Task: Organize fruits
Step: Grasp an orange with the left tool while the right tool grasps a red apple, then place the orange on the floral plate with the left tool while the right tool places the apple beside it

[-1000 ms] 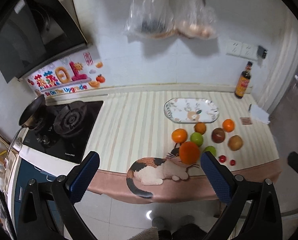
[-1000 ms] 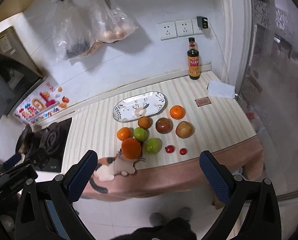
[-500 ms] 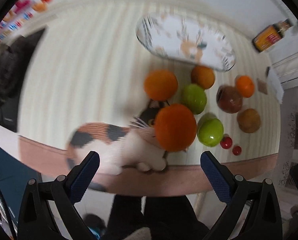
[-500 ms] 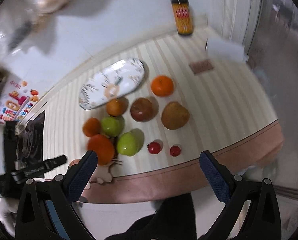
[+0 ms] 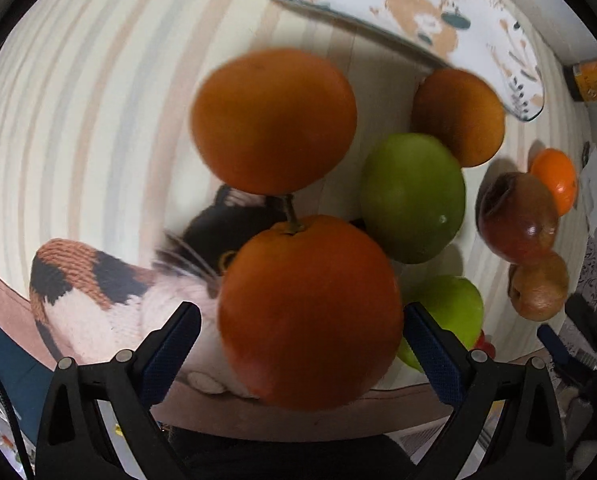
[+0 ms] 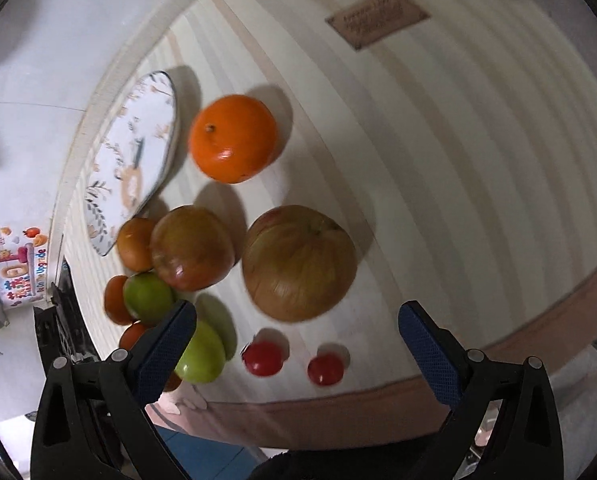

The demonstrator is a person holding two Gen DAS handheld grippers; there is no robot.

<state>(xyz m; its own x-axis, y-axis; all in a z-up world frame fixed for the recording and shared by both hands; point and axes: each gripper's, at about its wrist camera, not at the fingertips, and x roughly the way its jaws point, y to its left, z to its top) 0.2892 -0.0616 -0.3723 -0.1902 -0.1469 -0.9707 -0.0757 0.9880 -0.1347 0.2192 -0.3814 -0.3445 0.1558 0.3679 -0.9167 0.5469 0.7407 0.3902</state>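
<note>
My left gripper (image 5: 300, 344) is open around a big orange with a stem (image 5: 310, 312); I cannot tell whether the pads touch it. Behind it lie another orange (image 5: 274, 120), a green apple (image 5: 412, 196), a third orange (image 5: 458, 116) and a white patterned plate (image 5: 510, 56). My right gripper (image 6: 298, 340) is open and empty above two small red tomatoes (image 6: 263, 357), just short of a brown pear-like fruit (image 6: 298, 262). A reddish apple (image 6: 192, 254), a mandarin (image 6: 233, 143) and the plate (image 6: 132, 160) lie beyond.
A striped cloth (image 6: 458, 140) with a cat picture (image 5: 110, 300) covers the counter. A brown card (image 6: 376, 18) lies at the back right. A sauce bottle (image 5: 594, 80) stands at the far right. The counter's front edge (image 6: 338, 412) is just under my right gripper.
Both grippers have moved down and forward, close to the fruit. The left one now has the stemmed orange between its open fingers; the right one now hovers over the tomatoes.
</note>
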